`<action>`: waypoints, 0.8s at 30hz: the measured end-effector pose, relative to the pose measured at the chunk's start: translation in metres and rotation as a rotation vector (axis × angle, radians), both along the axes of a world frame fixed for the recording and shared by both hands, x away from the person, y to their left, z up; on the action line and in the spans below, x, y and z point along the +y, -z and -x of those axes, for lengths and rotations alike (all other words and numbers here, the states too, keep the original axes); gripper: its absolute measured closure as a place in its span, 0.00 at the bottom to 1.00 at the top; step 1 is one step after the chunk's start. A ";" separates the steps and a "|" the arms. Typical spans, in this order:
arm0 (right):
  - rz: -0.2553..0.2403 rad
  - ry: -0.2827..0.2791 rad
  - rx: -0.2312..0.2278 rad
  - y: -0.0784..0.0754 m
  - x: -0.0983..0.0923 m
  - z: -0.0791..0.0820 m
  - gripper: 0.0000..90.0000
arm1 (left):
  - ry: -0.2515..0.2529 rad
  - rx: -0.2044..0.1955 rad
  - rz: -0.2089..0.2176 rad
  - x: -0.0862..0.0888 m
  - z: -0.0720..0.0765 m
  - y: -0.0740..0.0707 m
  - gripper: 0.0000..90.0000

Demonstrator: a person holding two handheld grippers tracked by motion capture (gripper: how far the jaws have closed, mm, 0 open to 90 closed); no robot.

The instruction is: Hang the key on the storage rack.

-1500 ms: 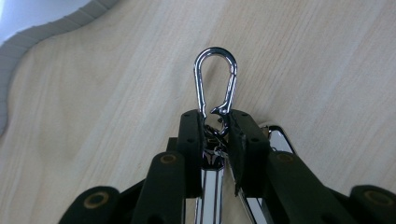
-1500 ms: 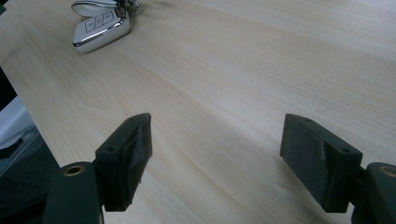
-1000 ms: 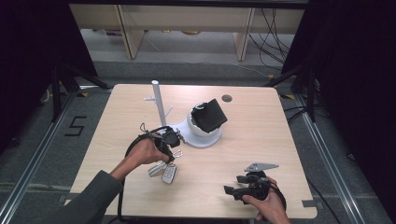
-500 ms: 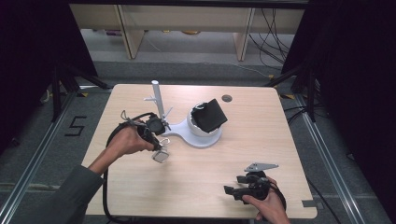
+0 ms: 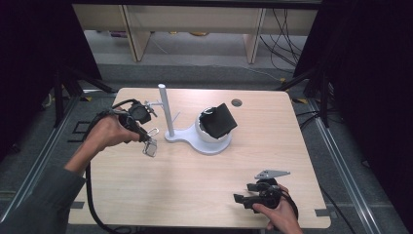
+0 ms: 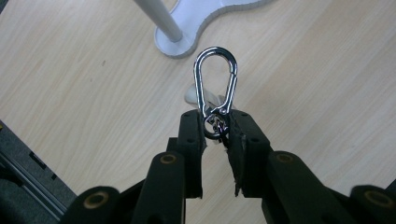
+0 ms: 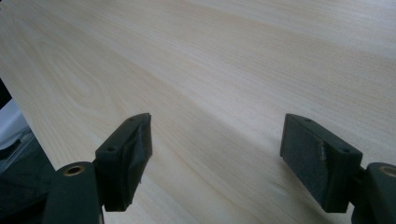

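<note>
While the left claw (image 6: 215, 125) pinches the small ring at the base of a silver carabiner (image 6: 215, 77), the clip stands upright beyond the pads, lifted clear of the tabletop (image 5: 195, 185). In the high view the left claw (image 5: 146, 138) hangs above the left half of the tabletop, just beside the white post (image 5: 166, 109), with a key fob (image 5: 150, 147) dangling beneath it. The post rises from a white stand base (image 5: 187, 138) near the far edge's middle. That base also carries a white cup holding a black block (image 5: 219, 121). The right claw (image 5: 246, 194) rests near the near right corner. In the right gripper view its jaws stand spread wide, with bare wood between them.
</note>
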State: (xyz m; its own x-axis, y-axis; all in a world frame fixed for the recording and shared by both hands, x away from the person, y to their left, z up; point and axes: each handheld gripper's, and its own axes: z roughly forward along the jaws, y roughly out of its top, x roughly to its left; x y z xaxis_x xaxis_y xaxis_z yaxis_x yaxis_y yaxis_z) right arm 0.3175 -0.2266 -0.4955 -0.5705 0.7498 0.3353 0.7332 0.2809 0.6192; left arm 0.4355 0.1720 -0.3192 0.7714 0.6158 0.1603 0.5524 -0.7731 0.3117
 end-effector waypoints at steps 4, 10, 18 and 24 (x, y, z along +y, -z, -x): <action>-0.002 -0.011 -0.012 0.001 0.000 -0.001 0.29 | -0.020 -0.008 -0.001 0.010 -0.007 -0.008 0.83; -0.016 -0.006 0.006 0.001 0.001 0.000 0.29 | -0.048 -0.002 0.005 0.020 -0.015 -0.014 0.83; -0.011 -0.017 -0.005 0.002 -0.001 -0.001 0.29 | -0.082 -0.015 0.021 0.026 -0.026 -0.026 0.83; 0.002 -0.014 0.002 0.001 -0.001 -0.001 0.29 | -0.093 -0.020 0.019 0.026 -0.031 -0.032 0.83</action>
